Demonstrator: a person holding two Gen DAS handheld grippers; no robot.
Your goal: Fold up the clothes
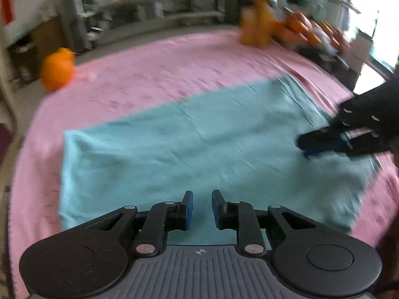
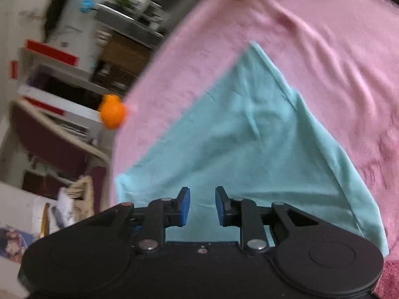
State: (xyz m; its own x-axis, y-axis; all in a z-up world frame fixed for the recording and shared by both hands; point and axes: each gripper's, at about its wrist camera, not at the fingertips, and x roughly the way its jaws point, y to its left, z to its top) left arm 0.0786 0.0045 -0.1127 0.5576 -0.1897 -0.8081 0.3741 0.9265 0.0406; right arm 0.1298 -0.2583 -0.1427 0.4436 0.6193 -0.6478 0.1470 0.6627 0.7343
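Orange ball [image 1: 57, 68]: far left edge of pink cover [image 1: 154, 74], well apart from the cloth. Pink cover: spread over the counter, creased toward the right. Teal cloth [image 1: 189, 149]: laid flat in the middle of the cover, roughly rectangular, one layer edge showing along its right side. Left gripper [image 1: 202, 209]: above the cloth's near edge, jaws parted, nothing between them. Orange stuffed toy [image 1: 259, 25]: far edge of cover, blurred. Right gripper [image 2: 202, 205]: low over the cloth's right end, jaws parted in its own view, empty; contact with cloth unclear.
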